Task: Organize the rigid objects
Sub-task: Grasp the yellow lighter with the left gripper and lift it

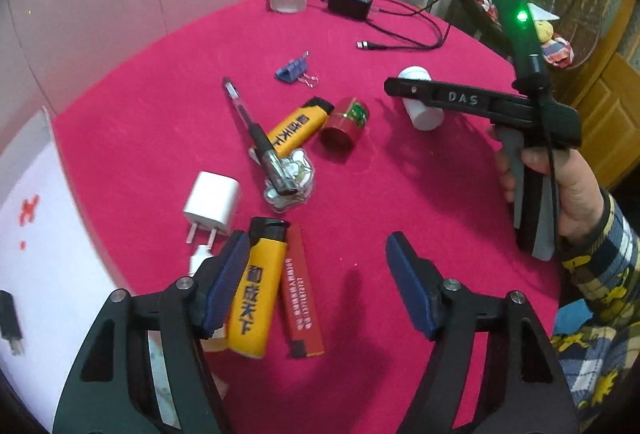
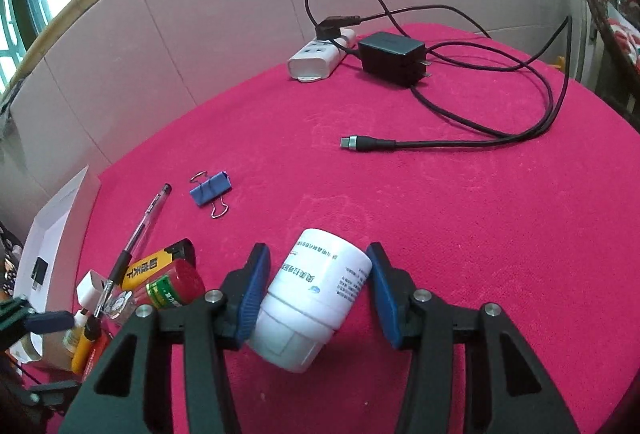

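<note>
My left gripper point(image 1: 316, 238) hangs low over the red cloth point(image 1: 420, 193), jaws open. Between its pads lie a yellow lighter point(image 1: 256, 286) and a flat red pack point(image 1: 302, 298). The left pad point(image 1: 224, 282) rests against the lighter's side, while the right pad stands well apart. My right gripper point(image 2: 317, 250) is shut on a white pill bottle point(image 2: 316, 298) that lies tilted on the cloth, a pad on each side. In the left wrist view the right gripper point(image 1: 396, 87) reaches over that white bottle point(image 1: 424, 113).
A second yellow lighter point(image 1: 296, 127), a red tin point(image 1: 344, 125), a pen point(image 1: 250, 121), a clear charm point(image 1: 290, 177), a white charger plug point(image 1: 212, 201) and a blue binder clip point(image 1: 294, 69) lie mid-table. A power strip point(image 2: 320, 59), black adapter point(image 2: 392, 57) and cable sit at the back. A white box point(image 2: 52, 246) stands left.
</note>
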{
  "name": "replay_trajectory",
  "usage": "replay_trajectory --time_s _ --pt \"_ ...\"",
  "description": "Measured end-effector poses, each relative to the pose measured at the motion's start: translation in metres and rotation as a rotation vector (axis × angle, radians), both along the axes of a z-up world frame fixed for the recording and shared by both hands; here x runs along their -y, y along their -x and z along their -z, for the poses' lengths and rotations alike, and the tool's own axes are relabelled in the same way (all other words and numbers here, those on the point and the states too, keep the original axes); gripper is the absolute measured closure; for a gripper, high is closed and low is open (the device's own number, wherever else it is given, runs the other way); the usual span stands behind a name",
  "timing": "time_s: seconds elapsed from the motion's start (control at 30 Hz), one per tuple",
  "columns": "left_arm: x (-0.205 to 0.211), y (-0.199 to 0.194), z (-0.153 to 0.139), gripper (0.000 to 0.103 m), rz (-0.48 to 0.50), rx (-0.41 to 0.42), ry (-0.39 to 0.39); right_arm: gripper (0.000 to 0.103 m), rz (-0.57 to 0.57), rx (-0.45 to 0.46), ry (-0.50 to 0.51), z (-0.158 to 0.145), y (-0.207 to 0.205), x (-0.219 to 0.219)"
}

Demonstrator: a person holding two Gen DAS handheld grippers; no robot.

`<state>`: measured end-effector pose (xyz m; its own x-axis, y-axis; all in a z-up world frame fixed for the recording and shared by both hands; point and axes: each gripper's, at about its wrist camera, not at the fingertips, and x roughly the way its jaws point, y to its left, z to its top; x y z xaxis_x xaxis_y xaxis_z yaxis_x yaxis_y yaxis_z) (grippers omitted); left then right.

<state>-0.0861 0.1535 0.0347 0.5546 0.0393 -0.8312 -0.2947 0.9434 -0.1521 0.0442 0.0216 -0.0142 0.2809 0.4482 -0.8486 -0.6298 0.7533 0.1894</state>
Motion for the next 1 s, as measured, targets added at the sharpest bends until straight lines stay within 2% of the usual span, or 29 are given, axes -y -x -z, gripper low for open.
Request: replay_trajectory --time_s 0.2,0.3,0.33,0.43,0.5,0.6,0.73,0.83,0.9,1.0 --pt "-0.008 0.002 0.009 0.032 -0.056 -0.052 0.015 0.054 0.002 -0.01 -0.012 0.0 -0.002 0.001" --pt "-0.003 0.004 0.01 0.031 -0.05 -0.071 0.017 0.054 0.005 -0.014 -0.018 0.0 -0.002 0.001" --pt "-0.002 0.003 0.009 0.031 -0.05 -0.063 0.039 0.054 0.006 -0.014 -0.019 0.0 -0.002 0.001" --pt "0.011 0.003 0.009 0.031 -0.011 -0.001 0.209 0.054 0.007 -0.016 -0.022 0.0 -0.002 0.001" --pt "0.023 0.003 0.009 0.031 -0.007 -0.004 0.181 0.054 0.006 -0.016 -0.022 0.0 -0.002 0.001" --pt "0.03 0.011 0.003 0.031 -0.055 0.001 0.078 0.054 0.006 -0.016 -0.023 0.0 -0.002 0.001" --pt "0.02 0.03 -0.01 0.031 -0.084 0.033 0.074 0.054 0.006 -0.016 -0.023 0.0 -0.002 0.002" --pt "0.014 0.033 -0.009 0.031 -0.098 0.002 0.039 0.054 0.006 -0.016 -0.023 0.0 -0.002 0.002" --pt "0.012 0.032 -0.006 0.031 -0.116 -0.029 -0.015 0.054 0.006 -0.015 -0.021 0.0 -0.001 0.001" --pt "0.018 0.021 0.0 0.031 -0.094 -0.063 -0.075 0.054 0.004 -0.014 -0.02 0.0 -0.002 0.001"
